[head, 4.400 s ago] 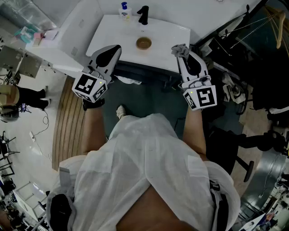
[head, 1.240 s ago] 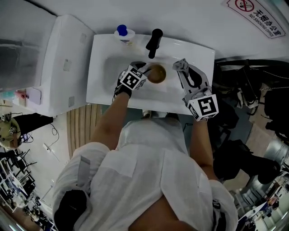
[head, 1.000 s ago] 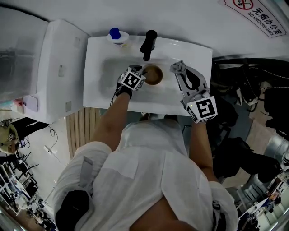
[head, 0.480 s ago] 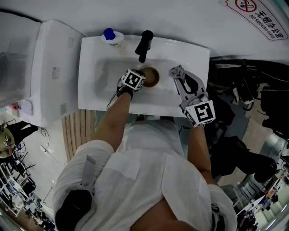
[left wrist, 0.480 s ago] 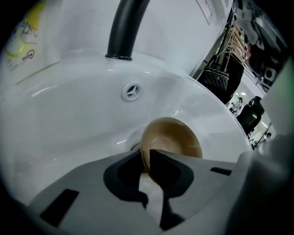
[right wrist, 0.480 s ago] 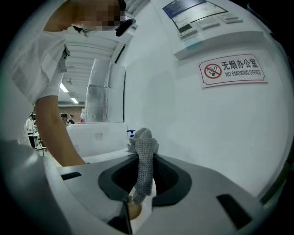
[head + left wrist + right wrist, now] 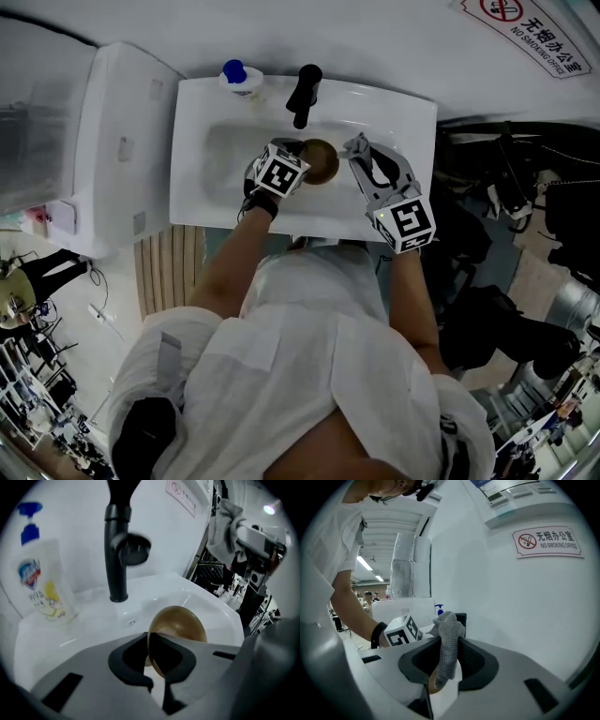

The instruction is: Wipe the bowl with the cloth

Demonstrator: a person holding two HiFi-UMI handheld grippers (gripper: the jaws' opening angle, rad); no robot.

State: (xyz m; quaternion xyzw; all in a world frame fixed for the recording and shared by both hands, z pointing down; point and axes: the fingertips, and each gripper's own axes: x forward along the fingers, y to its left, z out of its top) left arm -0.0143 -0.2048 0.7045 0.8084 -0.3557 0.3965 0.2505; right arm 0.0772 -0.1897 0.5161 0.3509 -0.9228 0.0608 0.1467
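Note:
A brown bowl [image 7: 323, 161] is in the white sink [image 7: 211, 173], below the black faucet [image 7: 302, 92]. My left gripper [image 7: 302, 157] is shut on the bowl's left rim. In the left gripper view the bowl [image 7: 183, 623] stands tilted on edge, with its rim pinched between the dark pads of the left gripper [image 7: 154, 663]. My right gripper [image 7: 358, 150] hangs just right of the bowl, shut on a grey knitted cloth [image 7: 354, 144]. The cloth [image 7: 449, 641] sticks up out of the right gripper [image 7: 446, 665].
A soap bottle [image 7: 234, 75] with a blue pump stands at the sink's back left corner, close to the faucet [image 7: 117, 550]. A white cabinet [image 7: 112, 141] adjoins the sink's left side. Dark clutter and cables [image 7: 506, 187] lie to the right.
The left gripper's jaws have come together on the bowl's rim and tilted the bowl up. The right gripper with the cloth has moved left, closer to the bowl.

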